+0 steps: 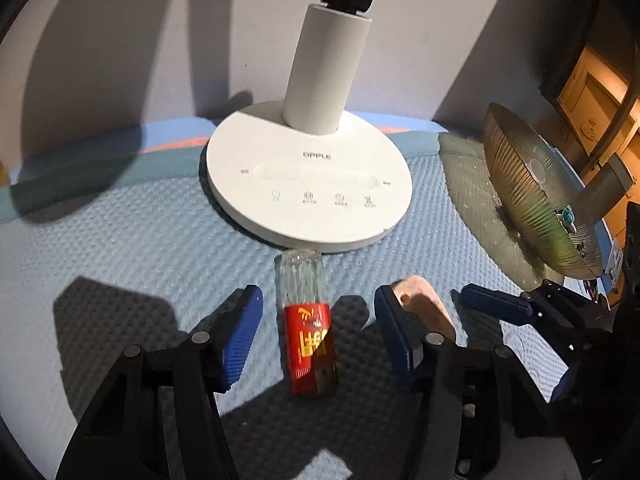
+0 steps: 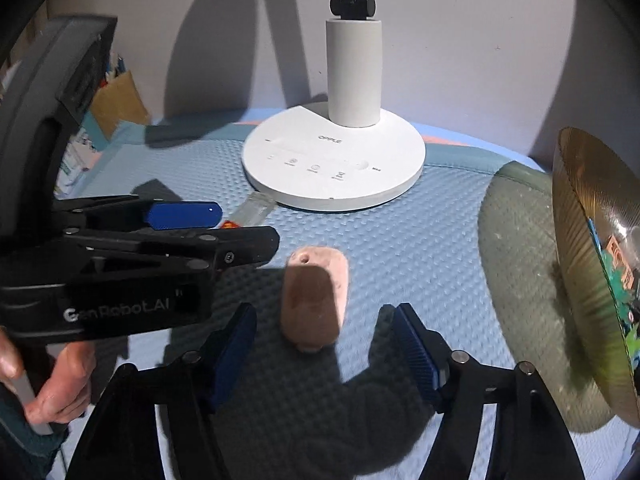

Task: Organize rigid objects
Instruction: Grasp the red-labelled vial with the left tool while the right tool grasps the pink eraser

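I see the bottle lying before the lamp base, the stone right of it, the bowl farthest right.

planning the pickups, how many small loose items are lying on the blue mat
2: a clear glass bottle with a red label lying between the open left claw fingers, just in front of the white round lamp base, and a pink rounded block ahead of the open right claw. Others may be hidden.

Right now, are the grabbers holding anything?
No, nothing is held. The left gripper is open around the bottle without touching it, and the right gripper is open near the pink block. Both things lie on the mat.
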Tool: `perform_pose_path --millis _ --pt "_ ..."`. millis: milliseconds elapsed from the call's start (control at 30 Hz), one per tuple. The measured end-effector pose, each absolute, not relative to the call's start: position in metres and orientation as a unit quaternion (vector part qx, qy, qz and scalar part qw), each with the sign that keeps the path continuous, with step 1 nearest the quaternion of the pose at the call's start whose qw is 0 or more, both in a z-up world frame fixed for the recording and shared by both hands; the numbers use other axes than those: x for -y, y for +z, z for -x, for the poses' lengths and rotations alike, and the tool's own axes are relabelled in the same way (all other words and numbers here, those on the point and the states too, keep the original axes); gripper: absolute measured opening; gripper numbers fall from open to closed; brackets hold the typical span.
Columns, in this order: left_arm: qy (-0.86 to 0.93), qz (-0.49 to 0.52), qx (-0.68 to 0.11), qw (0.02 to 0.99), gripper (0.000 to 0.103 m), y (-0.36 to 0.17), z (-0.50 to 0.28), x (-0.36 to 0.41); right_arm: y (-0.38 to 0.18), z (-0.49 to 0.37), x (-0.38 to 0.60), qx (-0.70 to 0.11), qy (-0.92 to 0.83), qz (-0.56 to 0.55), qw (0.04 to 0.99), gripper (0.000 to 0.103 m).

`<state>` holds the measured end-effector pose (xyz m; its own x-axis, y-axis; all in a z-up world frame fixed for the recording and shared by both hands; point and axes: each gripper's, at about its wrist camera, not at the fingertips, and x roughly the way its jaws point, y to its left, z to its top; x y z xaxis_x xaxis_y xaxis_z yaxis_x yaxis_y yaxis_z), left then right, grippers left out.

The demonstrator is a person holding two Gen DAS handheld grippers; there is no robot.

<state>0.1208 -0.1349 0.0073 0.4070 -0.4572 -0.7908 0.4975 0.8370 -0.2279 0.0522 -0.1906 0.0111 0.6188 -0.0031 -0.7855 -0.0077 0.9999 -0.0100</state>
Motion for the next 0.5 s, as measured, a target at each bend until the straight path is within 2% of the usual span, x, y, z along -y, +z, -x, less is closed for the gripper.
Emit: perform_pose_path --millis 167,233,267,333,367,500 --pt "-0.282 -0.027 -0.457 0.843 0.055 0.008 -0.122 0.136 0.01 -0.058 0.186 -0.429 -0.012 0.025 0.903 0.063" --pt "-0.269 -0.044 -0.452 0.849 0.048 0.007 -0.12 0.14 0.01 -0.059 0.184 -0.427 -0.007 0.03 0.904 0.054" --pt "-0.26 -0.055 -0.449 0.853 0.042 0.007 -0.119 0.143 0.011 -0.058 0.182 -0.424 -0.004 0.033 0.905 0.044" --pt "-0.25 -0.066 -0.445 0.857 0.023 0.007 -0.118 0.145 0.01 -0.057 0.178 -0.423 0.0 0.041 0.905 0.035" --pt "-0.25 -0.065 -0.444 0.858 0.02 0.007 -0.118 0.145 0.01 -0.057 0.176 -0.421 -0.002 0.048 0.906 0.035" --pt "-0.25 -0.051 -0.445 0.858 0.02 0.012 -0.115 0.134 0.011 -0.05 0.175 -0.419 0.003 0.051 0.906 0.035"
